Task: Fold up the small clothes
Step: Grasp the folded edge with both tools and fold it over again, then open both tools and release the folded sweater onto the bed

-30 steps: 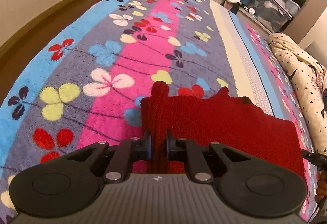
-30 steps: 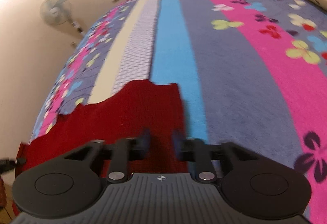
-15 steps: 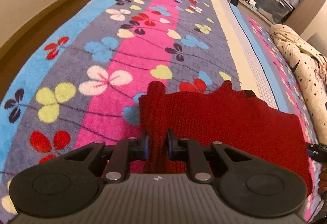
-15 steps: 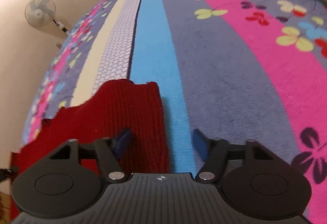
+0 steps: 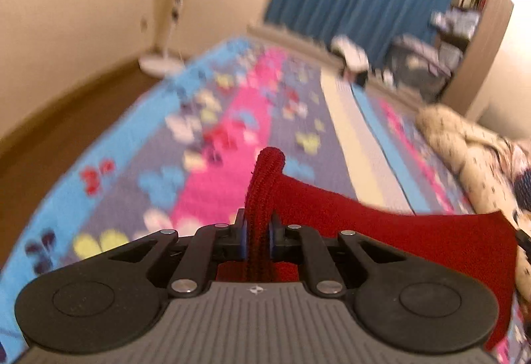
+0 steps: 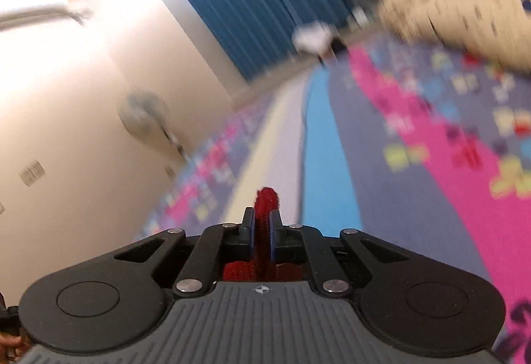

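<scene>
Both tongs are clamped on the red knit point(image 5: 415, 231): left tongs point(image 5: 257, 239) pinch one bunched corner, right tongs point(image 6: 262, 238) another. The knit hangs between them above the bed point(image 5: 212, 184), near its close edge.

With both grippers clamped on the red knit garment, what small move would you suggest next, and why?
Probably carry both corners forward over the blanket to lay the fold. The left gripper and right gripper each pinch a bunched corner of the red knit garment, which stretches between them, so the fold is unfinished.
</scene>
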A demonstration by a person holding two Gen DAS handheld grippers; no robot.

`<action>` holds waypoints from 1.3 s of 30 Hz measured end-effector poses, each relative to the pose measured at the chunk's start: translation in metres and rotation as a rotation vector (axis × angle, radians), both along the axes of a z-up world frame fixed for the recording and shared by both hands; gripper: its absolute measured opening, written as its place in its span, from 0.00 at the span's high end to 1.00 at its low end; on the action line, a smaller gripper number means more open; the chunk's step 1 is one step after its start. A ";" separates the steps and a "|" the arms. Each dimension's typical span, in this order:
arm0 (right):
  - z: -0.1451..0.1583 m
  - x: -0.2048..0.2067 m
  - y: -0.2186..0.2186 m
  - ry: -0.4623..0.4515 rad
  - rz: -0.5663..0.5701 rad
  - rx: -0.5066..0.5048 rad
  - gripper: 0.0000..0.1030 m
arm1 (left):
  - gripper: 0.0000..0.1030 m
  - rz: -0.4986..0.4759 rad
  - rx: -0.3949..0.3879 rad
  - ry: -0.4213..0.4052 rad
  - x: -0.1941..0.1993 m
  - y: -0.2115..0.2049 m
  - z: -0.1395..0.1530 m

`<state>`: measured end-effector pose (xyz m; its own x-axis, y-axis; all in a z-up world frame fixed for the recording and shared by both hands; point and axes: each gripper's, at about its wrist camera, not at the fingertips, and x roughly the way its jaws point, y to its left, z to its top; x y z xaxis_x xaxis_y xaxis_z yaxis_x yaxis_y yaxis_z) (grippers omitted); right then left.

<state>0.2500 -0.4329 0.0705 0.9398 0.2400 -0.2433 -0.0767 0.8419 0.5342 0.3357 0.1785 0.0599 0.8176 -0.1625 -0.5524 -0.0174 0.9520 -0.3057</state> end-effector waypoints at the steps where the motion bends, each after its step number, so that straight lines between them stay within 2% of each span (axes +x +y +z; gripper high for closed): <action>1: 0.002 -0.002 0.001 -0.024 -0.010 -0.002 0.93 | 0.89 0.024 -0.010 -0.023 0.001 0.004 0.002; 3: 0.002 0.002 0.002 -0.038 -0.023 0.002 0.93 | 0.89 0.052 -0.023 -0.022 0.007 0.008 -0.001; 5: -0.003 0.012 0.004 0.000 -0.028 -0.024 0.93 | 0.89 0.054 0.021 0.055 0.021 0.007 -0.016; 7: -0.019 0.032 0.009 0.132 -0.017 -0.083 0.92 | 0.89 0.048 0.064 0.179 0.035 0.005 -0.040; 9: -0.043 0.056 0.016 0.322 0.003 -0.147 0.92 | 0.88 0.044 0.089 0.306 0.046 0.004 -0.065; 11: -0.061 0.068 0.019 0.421 0.005 -0.170 0.92 | 0.88 0.053 0.080 0.306 0.047 0.005 -0.067; 13: -0.060 0.069 0.021 0.422 -0.006 -0.175 0.91 | 0.83 0.058 0.081 0.289 0.044 0.006 -0.061; 14: -0.059 0.068 0.018 0.432 -0.031 -0.171 0.86 | 0.78 0.066 0.068 0.287 0.041 0.007 -0.058; 15: -0.059 0.066 0.015 0.441 -0.048 -0.150 0.70 | 0.72 0.067 0.057 0.290 0.038 0.007 -0.057; 17: -0.057 0.055 0.005 0.441 -0.088 -0.090 0.50 | 0.60 0.056 0.038 0.301 0.031 0.009 -0.055; 18: -0.054 0.048 0.001 0.441 -0.093 -0.065 0.50 | 0.54 0.050 0.032 0.310 0.025 0.009 -0.053; 20: -0.049 0.031 -0.003 0.446 -0.077 -0.047 0.50 | 0.50 0.018 0.026 0.323 0.009 0.006 -0.047; 22: -0.042 0.012 -0.005 0.461 -0.047 -0.057 0.50 | 0.50 -0.026 0.020 0.362 -0.009 0.004 -0.042; 25: -0.028 -0.020 -0.007 0.445 0.002 -0.059 0.48 | 0.49 -0.069 0.004 0.368 -0.037 0.004 -0.031; 27: -0.022 -0.035 -0.004 0.442 0.043 -0.067 0.42 | 0.45 -0.084 -0.010 0.368 -0.054 0.005 -0.029; 30: -0.024 -0.046 0.005 0.473 0.105 -0.073 0.40 | 0.45 -0.096 -0.047 0.396 -0.072 0.007 -0.040; 33: -0.033 -0.046 0.015 0.533 0.121 -0.110 0.39 | 0.44 -0.093 -0.056 0.501 -0.076 0.008 -0.057; 36: -0.042 -0.045 0.023 0.583 0.149 -0.145 0.40 | 0.47 -0.139 -0.048 0.504 -0.080 0.005 -0.059; 37: -0.045 -0.045 0.025 0.594 0.160 -0.151 0.40 | 0.51 -0.161 -0.043 0.505 -0.081 0.003 -0.059; 38: -0.047 -0.046 0.026 0.601 0.176 -0.151 0.42 | 0.65 -0.184 -0.039 0.508 -0.083 0.001 -0.061; 39: -0.047 -0.048 0.027 0.600 0.192 -0.149 0.57 | 0.79 -0.201 -0.036 0.510 -0.083 0.000 -0.062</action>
<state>0.2020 -0.4056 0.0234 0.5739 0.3139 -0.7564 0.0420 0.9112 0.4099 0.2523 0.1787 -0.0023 0.3985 -0.3137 -0.8618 0.0088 0.9409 -0.3385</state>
